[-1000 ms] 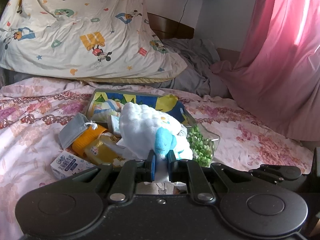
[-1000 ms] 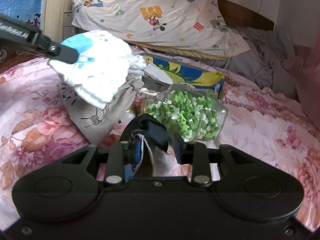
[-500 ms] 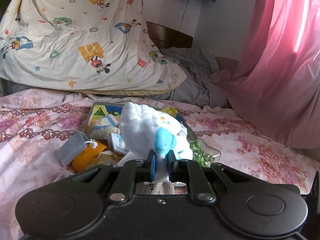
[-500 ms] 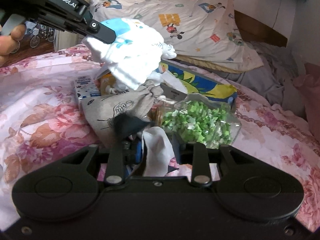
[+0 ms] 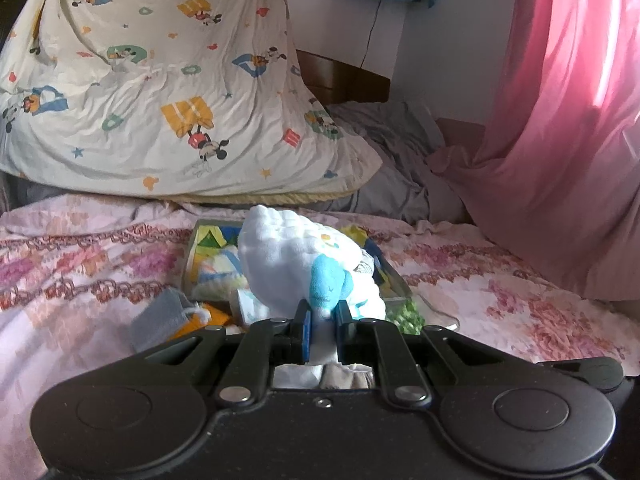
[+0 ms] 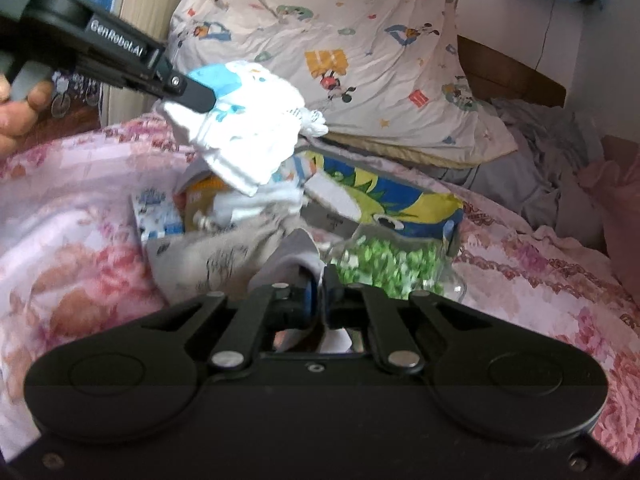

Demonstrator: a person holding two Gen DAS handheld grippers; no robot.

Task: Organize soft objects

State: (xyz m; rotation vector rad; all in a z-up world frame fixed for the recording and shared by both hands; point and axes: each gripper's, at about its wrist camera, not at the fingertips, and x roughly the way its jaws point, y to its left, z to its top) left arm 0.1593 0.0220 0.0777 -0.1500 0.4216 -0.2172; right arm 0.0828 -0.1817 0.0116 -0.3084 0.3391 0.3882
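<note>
In the right wrist view, the left gripper comes in from the upper left of the frame, its jaws closed on a white and blue cloth that hangs in the air above the pile. Below it, left of centre, lie a small printed box and a grey drawstring pouch on the flowered bedsheet. At bottom centre the right gripper is closed narrow on a fold of this pouch (the picture is blurred here, so how deep the grip is I cannot tell). To the right stand a clear jar of green pieces and a colourful box.

To do this step well, I think each hand should lift slowly and keep the two soft things apart, so the pouch cord does not catch the jar. The cloth hangs loose, so it should be lowered gently on a free spot.
</note>
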